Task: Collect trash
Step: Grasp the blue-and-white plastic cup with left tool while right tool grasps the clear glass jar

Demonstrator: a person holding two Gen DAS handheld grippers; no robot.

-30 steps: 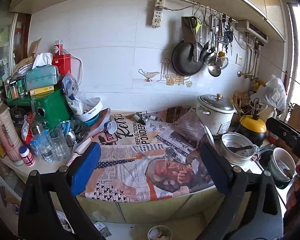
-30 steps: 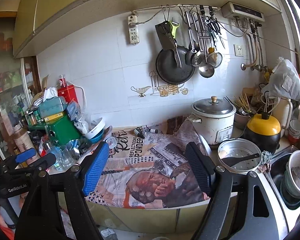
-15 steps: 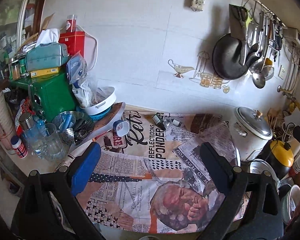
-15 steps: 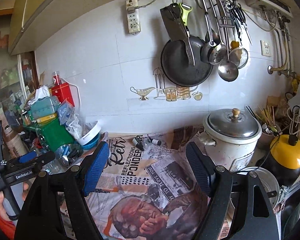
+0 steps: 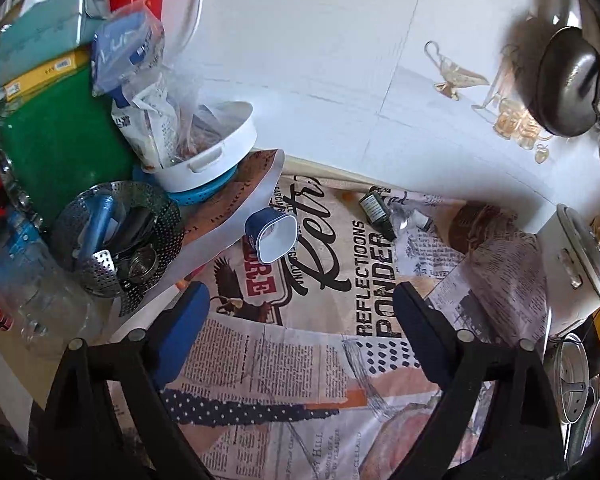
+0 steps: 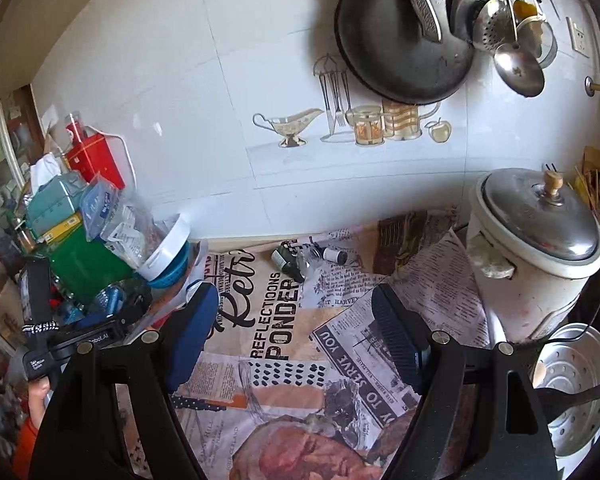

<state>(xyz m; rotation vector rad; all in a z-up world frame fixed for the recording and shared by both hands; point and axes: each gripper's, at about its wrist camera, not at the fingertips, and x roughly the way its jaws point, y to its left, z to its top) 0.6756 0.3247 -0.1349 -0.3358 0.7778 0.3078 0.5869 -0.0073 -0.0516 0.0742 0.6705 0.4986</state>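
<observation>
An empty blue and white yogurt cup (image 5: 274,235) lies on its side on the newspaper-print countertop cover (image 5: 300,360), just ahead of my left gripper (image 5: 300,320), which is open and empty above the cover. A small dark bottle (image 5: 376,210) and a small clear vial (image 5: 410,219) lie near the back wall; they also show in the right wrist view, the bottle (image 6: 286,262) and the vial (image 6: 324,254). My right gripper (image 6: 296,328) is open and empty, short of those bottles. The yogurt cup is hidden behind the right gripper's left finger.
A tilted white basket (image 5: 208,152) with plastic bags, a green box (image 5: 60,152) and a metal steamer basket (image 5: 116,240) crowd the left. A white rice cooker (image 6: 536,248) and perforated steel pan (image 6: 576,384) stand on the right. Pans and ladles (image 6: 400,40) hang on the wall.
Both grippers have moved forward and down toward the counter; the cup and small bottles now look much nearer. Both stay open.
</observation>
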